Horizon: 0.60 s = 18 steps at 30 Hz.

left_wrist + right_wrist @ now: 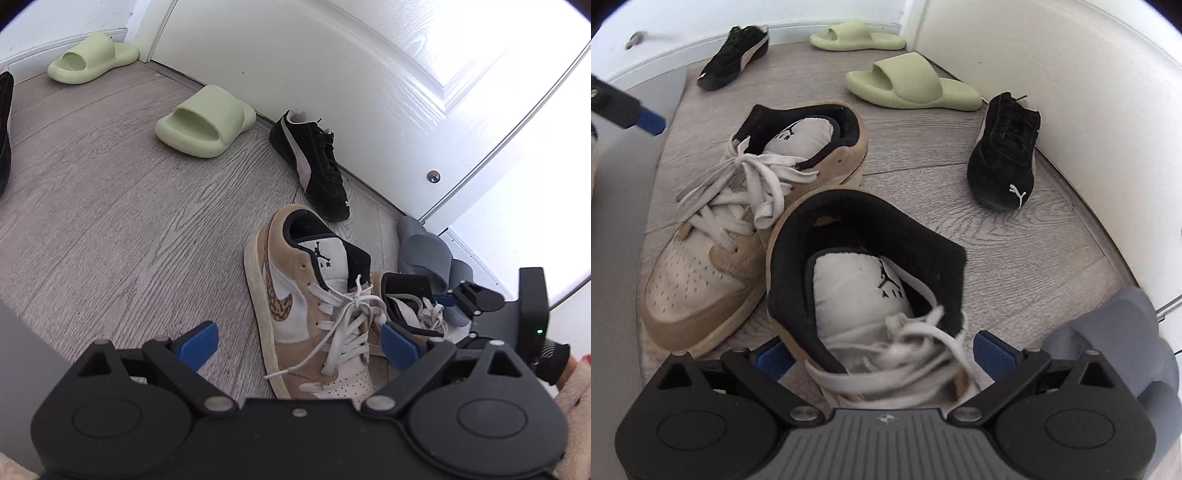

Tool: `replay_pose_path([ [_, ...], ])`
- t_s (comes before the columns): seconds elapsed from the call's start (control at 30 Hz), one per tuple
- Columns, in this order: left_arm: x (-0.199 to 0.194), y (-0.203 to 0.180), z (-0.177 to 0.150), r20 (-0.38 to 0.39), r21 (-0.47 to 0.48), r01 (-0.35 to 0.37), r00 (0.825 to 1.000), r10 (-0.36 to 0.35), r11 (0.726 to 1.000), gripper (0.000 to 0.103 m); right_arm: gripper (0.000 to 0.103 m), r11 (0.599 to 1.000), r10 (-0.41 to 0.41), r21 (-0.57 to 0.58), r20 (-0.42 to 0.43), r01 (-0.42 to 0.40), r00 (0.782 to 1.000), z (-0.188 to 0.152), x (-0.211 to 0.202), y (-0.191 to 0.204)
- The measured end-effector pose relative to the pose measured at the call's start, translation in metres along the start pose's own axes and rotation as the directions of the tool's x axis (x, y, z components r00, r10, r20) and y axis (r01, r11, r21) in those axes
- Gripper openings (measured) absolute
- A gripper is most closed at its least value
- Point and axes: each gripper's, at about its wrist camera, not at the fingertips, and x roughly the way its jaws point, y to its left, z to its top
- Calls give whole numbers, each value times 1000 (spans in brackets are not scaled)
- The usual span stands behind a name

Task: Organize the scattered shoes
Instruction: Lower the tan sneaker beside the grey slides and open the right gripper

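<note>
1. Grey wood-grain floor (110, 206) runs up to a white door (369, 74) and a white baseboard (683, 46)
2. Two tan sneakers: one (295, 295) lies between the left gripper's (299, 345) wide-apart blue pads; the second (864, 280) sits between the right gripper's (882, 356) pads, its heel touching the first one's side
3. Right gripper's jaws straddle that second sneaker at the laces; whether the pads press it, I cannot tell
4. Two green slides: one (205, 120) near the door's foot, the other (92, 59) at the far corner by the baseboard
5. Two black sneakers: one (314, 166) along the door's bottom edge, the other (735, 55) at the far baseboard
6. Grey slides (428, 254) are piled in the corner beside the door; the count is unclear
7. Bare floor lies open left of the tan pair and between them and the green slides; the door side is crowded
8. A fuzzy sleeve (576, 413) shows at the right edge of the left wrist view
</note>
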Motion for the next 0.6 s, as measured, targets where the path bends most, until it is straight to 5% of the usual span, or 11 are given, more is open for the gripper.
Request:
replay_pose_path([
  [0.37, 2, 1, -1, -5, 4, -11, 1000, 11, 1000, 96, 98, 986, -83, 148, 70, 72, 994, -13, 4, 7],
  [0.6, 2, 1, -2, 0, 12, -19, 1000, 19, 1000, 96, 95, 936, -210, 300, 66, 181, 976, -28, -3, 13],
])
